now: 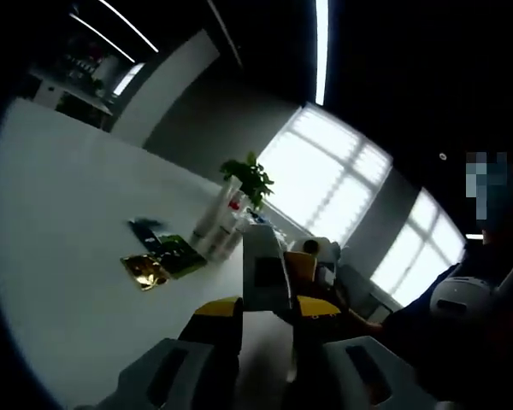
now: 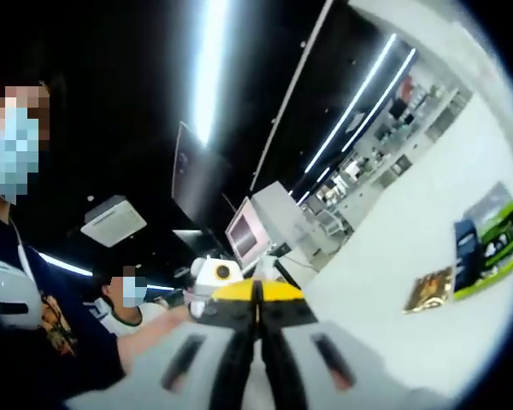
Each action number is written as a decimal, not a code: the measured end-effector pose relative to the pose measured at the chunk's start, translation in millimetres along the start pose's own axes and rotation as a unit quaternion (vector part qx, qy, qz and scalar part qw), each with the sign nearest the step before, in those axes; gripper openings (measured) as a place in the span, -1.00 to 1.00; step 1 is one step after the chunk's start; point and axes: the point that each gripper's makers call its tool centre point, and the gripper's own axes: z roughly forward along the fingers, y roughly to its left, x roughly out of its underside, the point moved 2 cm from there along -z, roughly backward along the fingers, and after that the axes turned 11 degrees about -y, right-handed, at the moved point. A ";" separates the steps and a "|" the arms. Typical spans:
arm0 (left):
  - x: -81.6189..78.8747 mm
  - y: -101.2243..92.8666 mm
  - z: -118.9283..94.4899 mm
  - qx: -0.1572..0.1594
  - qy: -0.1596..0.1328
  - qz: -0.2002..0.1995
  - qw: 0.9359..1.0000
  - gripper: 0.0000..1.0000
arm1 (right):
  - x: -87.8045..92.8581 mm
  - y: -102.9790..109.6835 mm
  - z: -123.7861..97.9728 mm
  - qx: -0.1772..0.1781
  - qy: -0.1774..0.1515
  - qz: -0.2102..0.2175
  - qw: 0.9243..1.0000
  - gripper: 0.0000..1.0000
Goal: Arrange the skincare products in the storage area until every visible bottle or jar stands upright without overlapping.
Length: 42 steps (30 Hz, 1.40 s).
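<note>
Yellow-tipped jaws of the left gripper (image 1: 268, 309) rise from the bottom of the left gripper view, clamped on either side of a pale rectangular box (image 1: 264, 269) that stands upright between them. Beyond it spreads a white table (image 1: 60, 222). On that table, well ahead of the jaws, lie a gold packet (image 1: 144, 272), a green packet (image 1: 180, 254) just beside it and a dark blue packet (image 1: 145, 229) a little farther off. Behind these stand several white bottles (image 1: 218, 218) close together, upright, one with a red mark. A green plant (image 1: 249, 175) rises behind the bottles, in front of bright windows (image 1: 325, 175). At the right edge a person in a dark shirt (image 1: 474, 325) stands near.

Right gripper view: the right gripper (image 2: 256, 318) has its yellow-tipped jaws pressed together with nothing between them. The white table (image 2: 393, 282) runs up to the right, carrying the gold packet (image 2: 428, 289), and past it the dark blue packet (image 2: 465, 254) and green packet (image 2: 498, 241) side by side. A small monitor (image 2: 244, 231) stands just beyond the jaws. Two people show at the left, one in a dark shirt (image 2: 43, 333), one farther back.
</note>
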 end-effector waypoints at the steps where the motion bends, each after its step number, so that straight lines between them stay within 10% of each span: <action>1: -2.0 -0.4 -1.1 0.002 -0.005 -0.006 1.000 -0.55 | -0.5 0.1 -1.9 0.000 0.002 -0.002 1.000 -1.00; 17: 8.2 -5.9 0.0 0.033 0.006 -0.012 0.999 -0.46 | 0.6 10.2 -18.4 -0.024 0.054 -0.040 0.997 -1.00; 42: 19.8 -20.5 2.2 0.079 0.037 0.016 0.996 -0.57 | 10.7 21.1 -28.6 -0.055 0.108 0.010 0.993 -1.00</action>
